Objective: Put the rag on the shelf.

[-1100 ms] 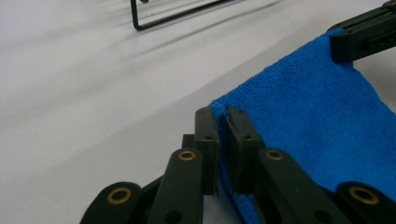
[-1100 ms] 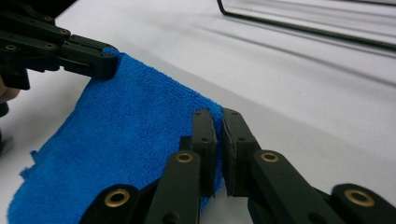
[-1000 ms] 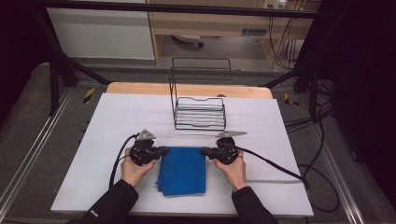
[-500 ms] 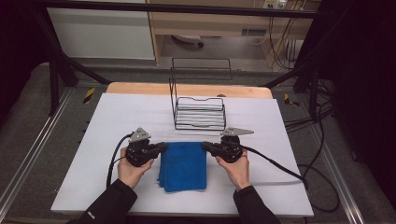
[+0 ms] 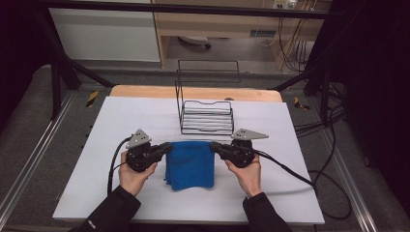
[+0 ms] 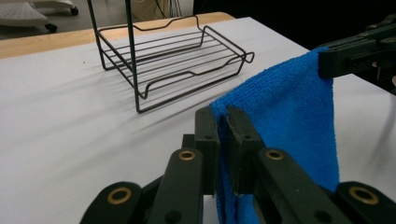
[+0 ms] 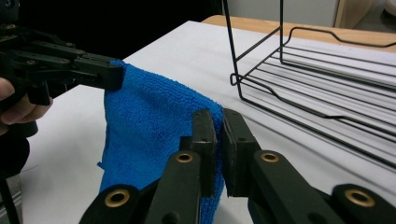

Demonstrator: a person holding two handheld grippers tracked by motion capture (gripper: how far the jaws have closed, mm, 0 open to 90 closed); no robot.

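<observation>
Altogether one blue cloth (image 5: 189,163), one wire rack (image 5: 206,116), two tongs

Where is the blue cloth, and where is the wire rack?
blue cloth (image 5: 190,164), high view, middle of the hanging fabric.
wire rack (image 5: 207,122), high view, the bars of its flat bottom shelf.

White table (image 5: 121,125), wooden edge (image 5: 145,92) (far side); grey floor (image 5: 34,145), dark surroundings.
</observation>
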